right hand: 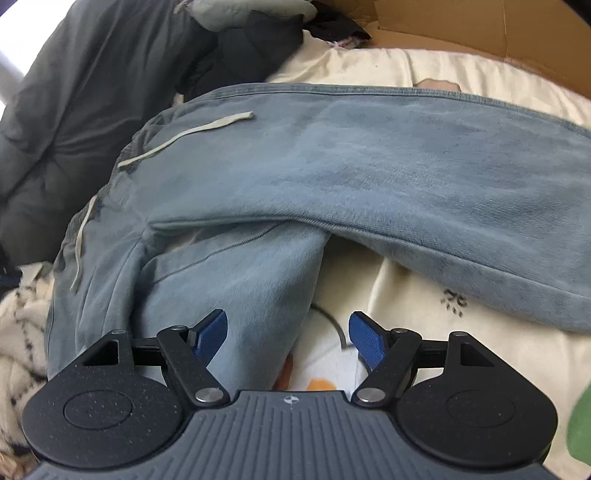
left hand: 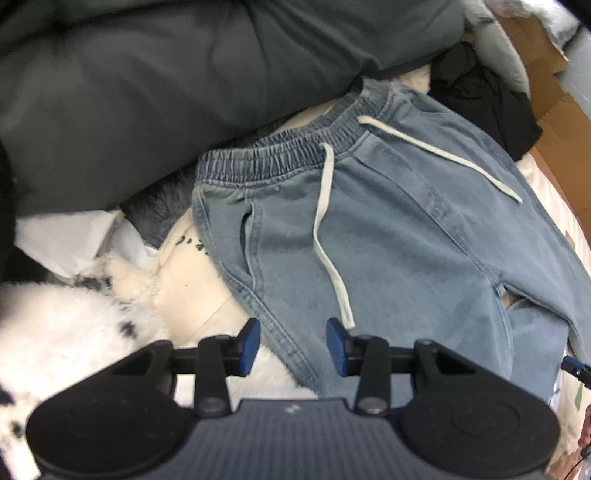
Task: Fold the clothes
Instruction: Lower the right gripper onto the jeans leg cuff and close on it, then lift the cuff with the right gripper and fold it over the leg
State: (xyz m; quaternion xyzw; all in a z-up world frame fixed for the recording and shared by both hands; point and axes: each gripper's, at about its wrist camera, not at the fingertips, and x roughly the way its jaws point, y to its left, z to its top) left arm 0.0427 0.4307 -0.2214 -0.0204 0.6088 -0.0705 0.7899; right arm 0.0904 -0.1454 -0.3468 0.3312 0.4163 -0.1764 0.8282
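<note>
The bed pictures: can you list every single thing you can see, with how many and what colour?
jeans: one pair, light blue, spread flat on the bed, elastic waist toward the grey duvet
drawstring: one, two off-white ends, lying loose on the jeans front
duvet: one, dark grey, bunched behind the waistband
bedsheet: one, cream with small prints, under the jeans
fluffy blanket: one, white with black spots, left of the jeans
dark clothes: a black heap, count unclear, beyond the jeans
cardboard box: one, brown, at the far edge
left gripper: black, blue fingers open over the jeans' side seam
right gripper: black, blue fingers open over a trouser leg
</note>
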